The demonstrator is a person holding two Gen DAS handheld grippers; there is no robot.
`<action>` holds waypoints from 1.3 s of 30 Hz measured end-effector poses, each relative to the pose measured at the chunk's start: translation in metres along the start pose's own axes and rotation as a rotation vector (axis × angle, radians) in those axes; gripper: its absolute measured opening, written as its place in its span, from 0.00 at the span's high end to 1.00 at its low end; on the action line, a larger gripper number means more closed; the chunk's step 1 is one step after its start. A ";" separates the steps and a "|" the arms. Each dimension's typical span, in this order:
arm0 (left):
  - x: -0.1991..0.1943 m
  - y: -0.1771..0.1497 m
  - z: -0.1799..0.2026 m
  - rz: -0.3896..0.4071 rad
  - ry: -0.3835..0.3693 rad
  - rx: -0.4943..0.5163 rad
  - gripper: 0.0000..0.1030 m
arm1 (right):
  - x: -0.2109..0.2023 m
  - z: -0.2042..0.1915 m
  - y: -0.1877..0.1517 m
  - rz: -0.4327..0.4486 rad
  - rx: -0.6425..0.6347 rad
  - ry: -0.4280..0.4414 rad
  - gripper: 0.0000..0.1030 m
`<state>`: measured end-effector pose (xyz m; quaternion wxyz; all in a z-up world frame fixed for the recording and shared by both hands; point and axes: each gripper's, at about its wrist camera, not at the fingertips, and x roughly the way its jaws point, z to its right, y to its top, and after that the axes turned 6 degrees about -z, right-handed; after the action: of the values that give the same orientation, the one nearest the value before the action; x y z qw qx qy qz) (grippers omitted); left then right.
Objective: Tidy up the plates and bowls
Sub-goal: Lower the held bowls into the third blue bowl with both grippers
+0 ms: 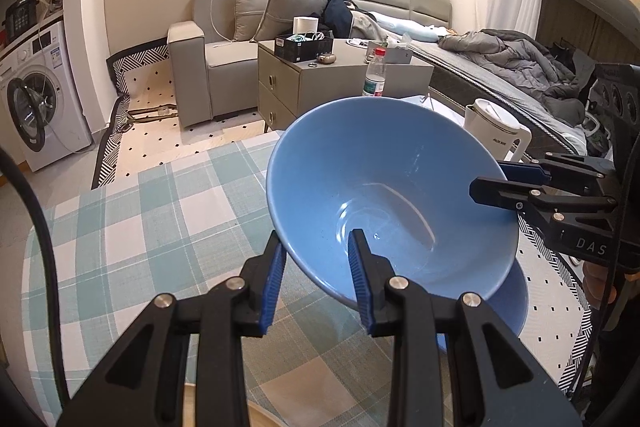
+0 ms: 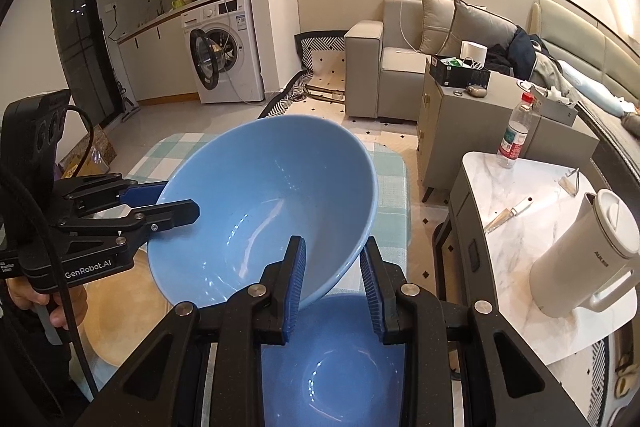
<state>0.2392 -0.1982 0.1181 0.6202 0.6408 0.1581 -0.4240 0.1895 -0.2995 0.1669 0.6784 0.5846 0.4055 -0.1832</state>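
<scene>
Bowl (image 1: 384, 187) pinched at opposite rims, both claws clenched on it!
Left gripper (image 1: 316, 279) and right gripper (image 2: 332, 279) hold it tilted above a second bowl (image 2: 332, 367); glossy blue, empty.

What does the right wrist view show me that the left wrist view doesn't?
Only the right wrist view: the lower blue bowl's inside, a knife on the marble top, and the kitchen counter with a sink tap.

Only the left wrist view: the bed with a grey duvet.

Both: the raised blue bowl, tilted and pinched at opposite rim edges by the left tool and right tool, plus the white kettle, water bottle and washing machine.
</scene>
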 end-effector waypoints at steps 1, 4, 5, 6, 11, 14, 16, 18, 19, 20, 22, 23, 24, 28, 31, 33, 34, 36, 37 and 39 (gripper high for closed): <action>-0.001 0.000 0.001 0.002 -0.001 0.003 0.71 | -0.003 0.000 -0.002 0.003 0.004 -0.001 0.72; -0.003 -0.002 0.005 0.002 -0.010 0.010 0.71 | -0.011 0.001 -0.008 0.012 0.010 -0.007 0.72; -0.004 -0.002 0.007 0.003 -0.013 0.015 0.71 | -0.015 0.002 -0.011 0.015 0.014 -0.007 0.72; -0.004 -0.003 0.009 0.004 -0.015 0.019 0.71 | -0.016 0.002 -0.013 0.015 0.016 -0.008 0.72; -0.007 -0.005 0.020 0.004 -0.026 0.042 0.71 | -0.026 0.005 -0.024 0.022 0.037 -0.018 0.72; -0.007 -0.006 0.027 0.001 -0.034 0.052 0.71 | -0.031 0.008 -0.031 0.026 0.051 -0.024 0.72; -0.007 -0.007 0.030 0.001 -0.042 0.056 0.71 | -0.034 0.010 -0.035 0.026 0.058 -0.032 0.72; -0.006 -0.007 0.034 -0.001 -0.049 0.063 0.71 | -0.038 0.012 -0.041 0.025 0.067 -0.040 0.72; -0.006 -0.008 0.036 -0.001 -0.052 0.066 0.71 | -0.039 0.013 -0.042 0.024 0.070 -0.043 0.72; -0.005 -0.009 0.039 -0.004 -0.055 0.071 0.71 | -0.041 0.013 -0.045 0.025 0.074 -0.045 0.72; -0.004 -0.010 0.043 -0.007 -0.059 0.077 0.71 | -0.045 0.014 -0.051 0.031 0.078 -0.049 0.71; -0.003 -0.010 0.046 -0.010 -0.060 0.083 0.71 | -0.045 0.015 -0.053 0.033 0.083 -0.049 0.71; -0.003 -0.011 0.047 -0.011 -0.062 0.083 0.71 | -0.046 0.014 -0.056 0.031 0.088 -0.051 0.71; -0.002 -0.015 0.055 -0.020 -0.078 0.092 0.71 | -0.047 0.020 -0.064 0.029 0.104 -0.054 0.71; 0.000 -0.017 0.059 -0.024 -0.082 0.104 0.71 | -0.048 0.023 -0.072 0.027 0.126 -0.057 0.71; 0.001 -0.019 0.062 -0.027 -0.089 0.108 0.71 | -0.051 0.020 -0.077 0.028 0.133 -0.061 0.71; 0.001 -0.020 0.064 -0.028 -0.093 0.113 0.71 | -0.051 0.021 -0.080 0.027 0.138 -0.062 0.71; 0.002 -0.021 0.066 -0.030 -0.100 0.116 0.71 | -0.051 0.021 -0.084 0.024 0.148 -0.064 0.71; 0.002 -0.022 0.067 -0.032 -0.104 0.116 0.71 | -0.051 0.023 -0.087 0.020 0.155 -0.064 0.71; 0.004 -0.024 0.069 -0.035 -0.109 0.117 0.71 | -0.050 0.023 -0.091 0.020 0.163 -0.067 0.71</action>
<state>0.2001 -0.2596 0.1085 0.5816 0.6492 0.1104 -0.4777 0.1008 -0.3555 0.1461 0.6437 0.6352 0.3605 -0.2284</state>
